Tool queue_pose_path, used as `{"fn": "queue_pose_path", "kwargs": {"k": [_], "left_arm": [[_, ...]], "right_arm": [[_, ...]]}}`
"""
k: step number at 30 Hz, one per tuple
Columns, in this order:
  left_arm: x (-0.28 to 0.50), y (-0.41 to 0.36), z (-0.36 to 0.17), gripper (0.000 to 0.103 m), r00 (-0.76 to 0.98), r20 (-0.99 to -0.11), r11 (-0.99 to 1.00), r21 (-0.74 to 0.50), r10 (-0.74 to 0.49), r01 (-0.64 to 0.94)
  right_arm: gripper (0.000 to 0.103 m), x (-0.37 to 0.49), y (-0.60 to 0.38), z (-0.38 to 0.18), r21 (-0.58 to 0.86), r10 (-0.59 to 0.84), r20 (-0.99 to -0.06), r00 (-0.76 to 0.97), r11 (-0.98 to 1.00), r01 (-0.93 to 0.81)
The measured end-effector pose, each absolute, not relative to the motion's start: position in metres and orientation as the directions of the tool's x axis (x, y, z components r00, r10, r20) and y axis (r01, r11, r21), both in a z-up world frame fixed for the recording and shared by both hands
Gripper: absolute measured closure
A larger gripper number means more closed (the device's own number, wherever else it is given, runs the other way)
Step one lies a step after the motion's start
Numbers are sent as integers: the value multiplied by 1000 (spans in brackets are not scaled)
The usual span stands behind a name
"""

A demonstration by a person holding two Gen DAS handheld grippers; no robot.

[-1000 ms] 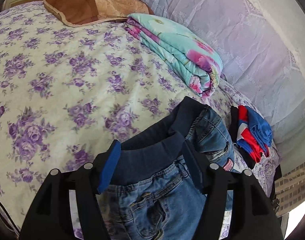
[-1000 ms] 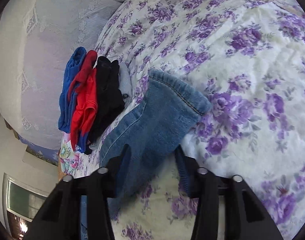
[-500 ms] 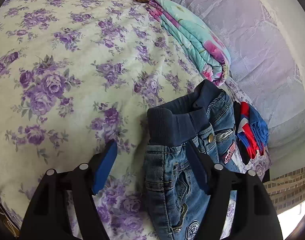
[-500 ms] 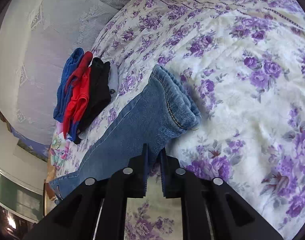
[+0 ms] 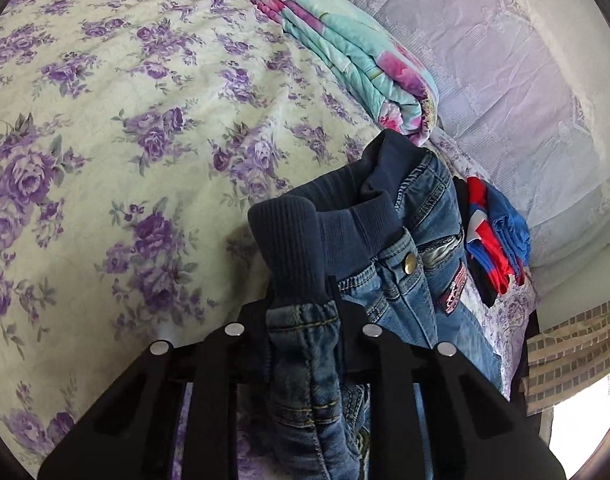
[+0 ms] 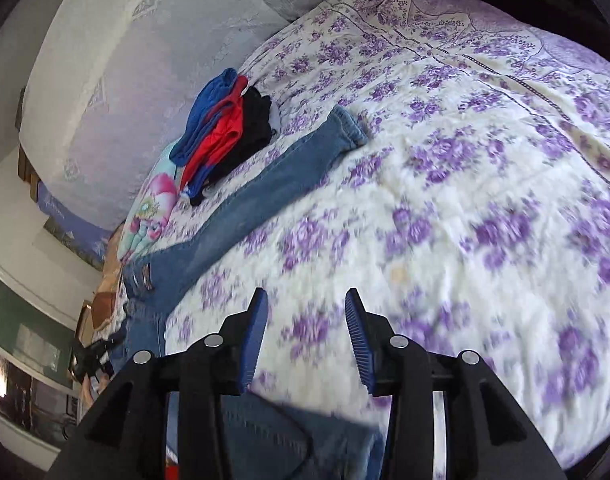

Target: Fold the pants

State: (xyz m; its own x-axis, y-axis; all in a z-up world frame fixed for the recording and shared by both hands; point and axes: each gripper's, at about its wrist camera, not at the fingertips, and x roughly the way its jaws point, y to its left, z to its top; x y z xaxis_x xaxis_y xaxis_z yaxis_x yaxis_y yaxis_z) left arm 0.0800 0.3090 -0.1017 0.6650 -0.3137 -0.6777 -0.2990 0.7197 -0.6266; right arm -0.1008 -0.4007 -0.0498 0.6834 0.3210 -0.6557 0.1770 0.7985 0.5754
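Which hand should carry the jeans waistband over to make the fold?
Left. Its tool is shut on the blue denim jeans at the waistband; the right tool is open, holding nothing.

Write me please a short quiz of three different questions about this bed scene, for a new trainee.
1. True or false: the left gripper is shut on the waistband of the jeans.
2. Multiple choice: what lies between the fingers of the right gripper? A) a jeans leg B) nothing, only the floral bedsheet behind C) the red and blue clothes
3. Fill in: beyond the jeans waist, in the left wrist view, a folded ______ with pink flowers lies on the bed.

Key: 1 true; 2 B; 3 blanket
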Motion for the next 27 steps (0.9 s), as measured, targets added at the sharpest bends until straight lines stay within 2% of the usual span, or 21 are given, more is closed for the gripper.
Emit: {"fn": "queue_pose_path", "kwargs": {"k": [6, 11, 13, 14, 15, 18, 23, 27], "left_arm": [[71, 309, -101, 83, 688, -655, 699, -649, -313, -300], [68, 313, -108, 83, 684, -649, 669, -673, -332, -314], [68, 312, -107, 84, 685, -651, 672, -669, -327, -316], [67, 311, -105, 85, 685, -652, 674, -667, -323, -317], [67, 310, -103, 86, 688, -651, 674, -667, -320, -317], [59, 303, -82, 87, 712, -627, 688, -669, -316, -283], [28, 275, -52, 87, 773, -537, 698, -694, -339, -176], [22, 259, -80, 86, 746, -613, 744, -620, -260, -250]], "right_arm": [[60, -160, -392, -68, 576, 376, -710, 595, 796, 184], [58, -171, -386, -104, 663, 496, -683, 536, 729, 170], [71, -171, -381, -108, 635, 461, -687, 561, 757, 155], [92, -169, -379, -105, 618, 445, -682, 580, 775, 132], [96, -166, -378, -100, 603, 431, -678, 596, 789, 116], [97, -146, -389, -65, 586, 391, -625, 676, 807, 74], [97, -79, -432, 0, 471, 232, -571, 787, 878, 82], [96, -9, -458, -31, 457, 213, -669, 712, 873, 168]]}}
